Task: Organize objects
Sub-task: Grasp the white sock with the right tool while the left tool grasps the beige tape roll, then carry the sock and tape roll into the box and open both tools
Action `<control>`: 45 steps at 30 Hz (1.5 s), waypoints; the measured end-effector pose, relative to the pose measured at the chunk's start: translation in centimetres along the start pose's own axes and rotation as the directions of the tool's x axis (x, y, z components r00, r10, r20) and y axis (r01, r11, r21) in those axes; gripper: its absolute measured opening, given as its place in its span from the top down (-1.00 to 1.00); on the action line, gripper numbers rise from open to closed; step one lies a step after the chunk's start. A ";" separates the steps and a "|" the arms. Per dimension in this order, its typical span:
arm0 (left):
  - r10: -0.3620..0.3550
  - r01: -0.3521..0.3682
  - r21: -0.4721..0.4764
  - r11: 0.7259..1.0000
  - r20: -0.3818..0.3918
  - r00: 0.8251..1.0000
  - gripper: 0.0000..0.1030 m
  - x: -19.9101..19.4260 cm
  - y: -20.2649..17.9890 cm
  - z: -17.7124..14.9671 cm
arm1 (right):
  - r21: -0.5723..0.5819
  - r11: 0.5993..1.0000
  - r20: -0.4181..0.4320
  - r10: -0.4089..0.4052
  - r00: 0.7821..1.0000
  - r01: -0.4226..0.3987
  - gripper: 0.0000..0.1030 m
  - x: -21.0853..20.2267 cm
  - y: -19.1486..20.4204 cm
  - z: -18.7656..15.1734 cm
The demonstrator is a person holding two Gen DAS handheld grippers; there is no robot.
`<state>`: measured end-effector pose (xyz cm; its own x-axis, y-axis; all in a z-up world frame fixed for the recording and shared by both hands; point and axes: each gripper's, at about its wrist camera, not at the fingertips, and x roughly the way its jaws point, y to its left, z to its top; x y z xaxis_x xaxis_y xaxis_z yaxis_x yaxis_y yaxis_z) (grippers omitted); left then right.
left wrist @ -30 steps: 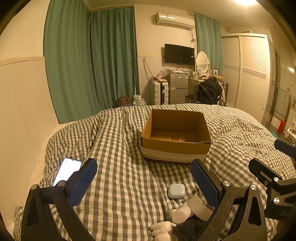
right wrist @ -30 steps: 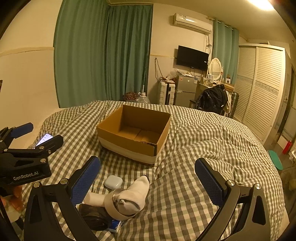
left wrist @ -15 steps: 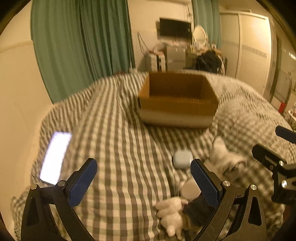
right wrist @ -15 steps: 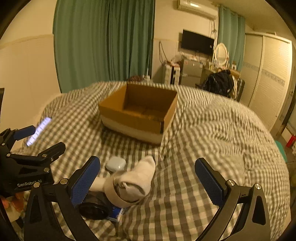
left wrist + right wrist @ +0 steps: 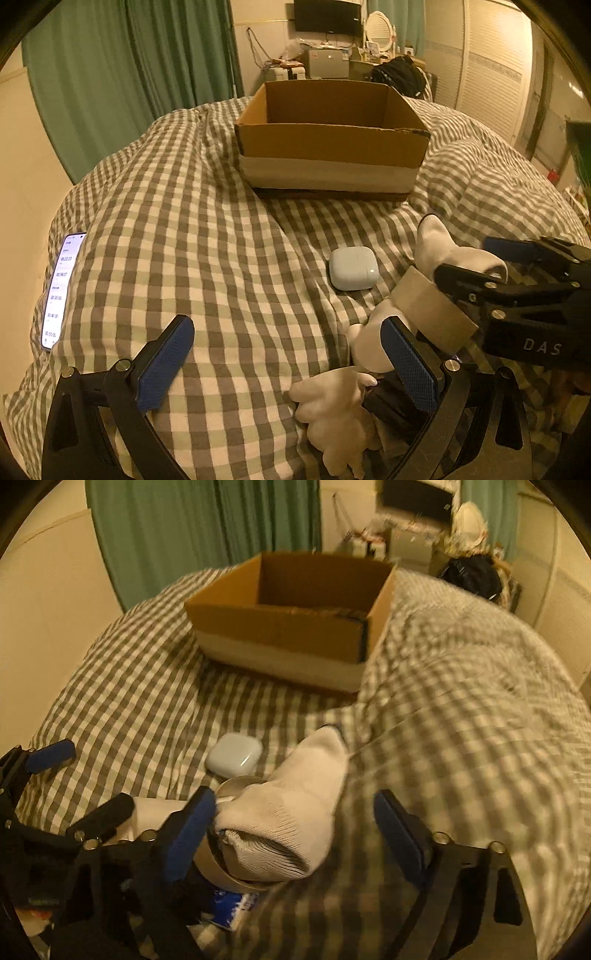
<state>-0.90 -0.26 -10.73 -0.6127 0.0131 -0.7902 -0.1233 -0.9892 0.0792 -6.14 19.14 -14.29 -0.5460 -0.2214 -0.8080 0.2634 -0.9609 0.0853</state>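
Bedroom with green curtains; a bed under a grey-and-white checked duvet (image 5: 207, 236) carries all task items.

Left wrist view. An open-topped cardboard box (image 5: 328, 147) sits at mid-bed; its floor is hidden from this low angle. A pale earbud case (image 5: 353, 268) lies between box and clutter. Near the lower right are a white sock (image 5: 443, 247) threaded through a tape roll (image 5: 432, 308), a white plush toy (image 5: 332, 410) and a dark item partly hidden behind the finger. A lit phone (image 5: 61, 291) lies well apart at the left bed edge. The left hand-held gripper (image 5: 288, 365) hangs with jaws wide apart, holding nothing. Compared with one second ago, the camera has dropped and advanced: box and clutter appear larger, and the right tool now reaches over the sock.

Right wrist view. The right hand-held gripper (image 5: 295, 830) has come down around the sock (image 5: 295, 797), jaws spread on either side, not yet clamped; its left finger (image 5: 188, 834) is just beside the tape roll (image 5: 225, 867). The earbud case (image 5: 234, 754) lies just beyond. This suggests the sock is the first item to be picked up.

Clearance. Open duvet separates clutter from the box (image 5: 291, 627), whose near wall must be cleared from above. A raised duvet fold rises to the right; the sock may drag the roll along.
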 end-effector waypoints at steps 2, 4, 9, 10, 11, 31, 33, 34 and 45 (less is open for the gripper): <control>-0.012 0.012 0.006 1.000 -0.005 1.000 -1.00 0.0 -0.1 0.1 | -0.005 1.000 0.000 0.030 1.000 -0.030 -0.27 0.1 0.4 -0.1; -0.023 0.023 0.009 1.000 -0.006 1.000 -1.00 -0.2 -0.2 0.4 | -0.002 0.998 0.006 0.063 0.998 -0.063 0.09 -0.2 0.5 -0.4; -0.075 0.075 0.043 0.996 0.004 0.997 -1.00 -1.2 -1.5 1.2 | 0.010 0.999 0.087 0.048 0.995 -0.049 0.18 -2.7 0.2 -0.6; -0.101 0.100 0.055 0.993 0.004 0.995 -1.00 -1.3 -2.0 1.4 | 0.005 0.999 0.110 0.040 0.993 -0.040 0.18 -3.6 0.1 -0.5; -0.119 0.118 0.064 0.991 0.000 0.993 -1.00 -1.3 -2.4 1.6 | 0.002 0.999 0.129 0.033 0.991 -0.033 0.18 -4.3 0.0 -0.3; -0.148 0.179 0.308 0.935 -0.121 0.982 -0.86 3.6 -10.7 1.4 | 0.057 0.998 0.234 -0.026 0.972 0.013 0.18 -8.5 -4.8 0.3; -0.148 0.178 0.334 0.926 -0.111 0.983 -0.66 3.3 -11.2 1.3 | 0.056 0.998 0.236 -0.021 0.972 0.008 0.18 -8.6 -5.0 0.1; -0.156 0.186 0.343 0.921 -0.112 0.981 -0.53 3.2 -11.4 1.3 | 0.058 0.998 0.236 -0.018 0.972 0.005 0.18 -8.6 -5.0 0.1; -0.152 0.158 0.256 0.954 -0.045 0.987 -0.51 0.5 -8.9 2.6 | 0.061 0.998 0.249 -0.039 0.968 0.025 0.19 -9.7 -4.9 -0.3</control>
<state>-2.14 8.94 -10.28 -0.5513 0.1566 -0.8195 -0.4146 -0.9038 0.1062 -1.88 26.02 -7.03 -0.7369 -0.2178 -0.6399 0.2006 -0.9745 0.1006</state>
